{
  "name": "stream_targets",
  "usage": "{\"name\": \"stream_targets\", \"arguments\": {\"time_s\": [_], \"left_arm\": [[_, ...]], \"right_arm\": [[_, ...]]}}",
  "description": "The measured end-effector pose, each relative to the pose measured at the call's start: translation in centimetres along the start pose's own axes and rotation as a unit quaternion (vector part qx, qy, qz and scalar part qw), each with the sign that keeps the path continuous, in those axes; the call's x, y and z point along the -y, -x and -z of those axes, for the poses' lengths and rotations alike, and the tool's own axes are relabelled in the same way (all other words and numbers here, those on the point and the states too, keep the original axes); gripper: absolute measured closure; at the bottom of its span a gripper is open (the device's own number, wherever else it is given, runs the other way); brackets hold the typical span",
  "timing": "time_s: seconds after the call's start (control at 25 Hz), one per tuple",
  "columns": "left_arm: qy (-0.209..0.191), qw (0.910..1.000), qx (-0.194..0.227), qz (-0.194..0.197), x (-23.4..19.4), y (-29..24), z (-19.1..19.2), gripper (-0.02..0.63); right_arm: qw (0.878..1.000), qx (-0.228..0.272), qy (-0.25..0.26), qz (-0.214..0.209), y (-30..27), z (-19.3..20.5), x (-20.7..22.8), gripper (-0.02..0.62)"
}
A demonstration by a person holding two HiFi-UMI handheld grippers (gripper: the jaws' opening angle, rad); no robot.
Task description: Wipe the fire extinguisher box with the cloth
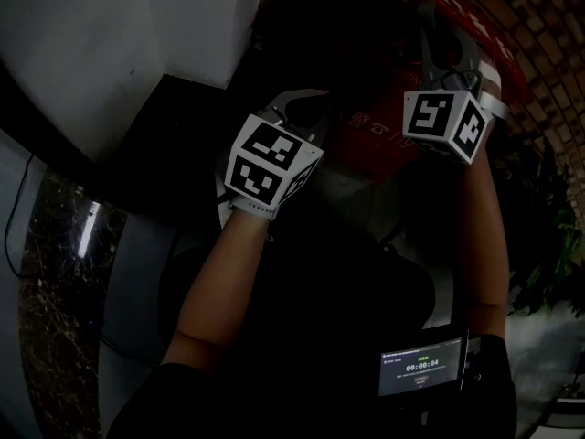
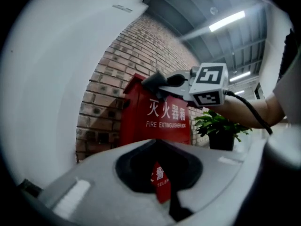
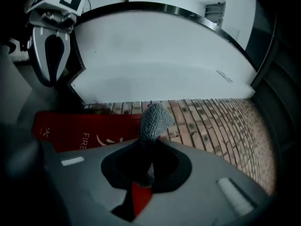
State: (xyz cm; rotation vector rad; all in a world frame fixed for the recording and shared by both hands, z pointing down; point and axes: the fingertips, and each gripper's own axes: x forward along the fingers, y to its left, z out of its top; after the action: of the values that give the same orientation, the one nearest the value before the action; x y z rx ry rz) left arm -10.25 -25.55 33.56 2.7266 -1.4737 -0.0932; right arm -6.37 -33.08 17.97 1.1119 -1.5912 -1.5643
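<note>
right hand-held gripper (image 3: 148,144) pinches cloth (image 3: 154,121), long axis along jaws, free end poking forward; left hand-held gripper (image 2: 157,142) closed, empty, facing box (image 2: 164,119).

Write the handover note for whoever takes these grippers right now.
Right gripper: shut on the grey textured cloth, held up by the top of the red fire extinguisher box; contact unclear.
Left gripper: shut, empty, pointing at the box's front.
The box stands against the brick wall.
Done: cloth in hand.
Left: wiping the box; nothing shows how much is already wiped.
</note>
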Motion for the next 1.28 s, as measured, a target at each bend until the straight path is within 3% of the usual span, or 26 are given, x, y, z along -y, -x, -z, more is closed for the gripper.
{"name": "stream_targets", "arguments": {"time_s": [0.28, 0.64, 1.28], "left_arm": [[0.004, 1.0000, 0.007, 0.000, -0.2, 0.3, -0.1, 0.604], [0.006, 0.9999, 0.002, -0.011, -1.1, 0.3, 0.7, 0.604], [-0.002, 0.9996, -0.018, -0.019, -1.6, -0.7, 3.4, 0.604]], "right_arm": [[0.999, -0.023, 0.038, -0.032, -2.0, 0.3, -2.4, 0.565], [0.993, -0.040, 0.012, -0.109, -1.6, 0.4, -7.7, 0.566], [0.978, -0.052, -0.019, -0.201, -0.4, 1.4, -19.8, 0.566]]}}
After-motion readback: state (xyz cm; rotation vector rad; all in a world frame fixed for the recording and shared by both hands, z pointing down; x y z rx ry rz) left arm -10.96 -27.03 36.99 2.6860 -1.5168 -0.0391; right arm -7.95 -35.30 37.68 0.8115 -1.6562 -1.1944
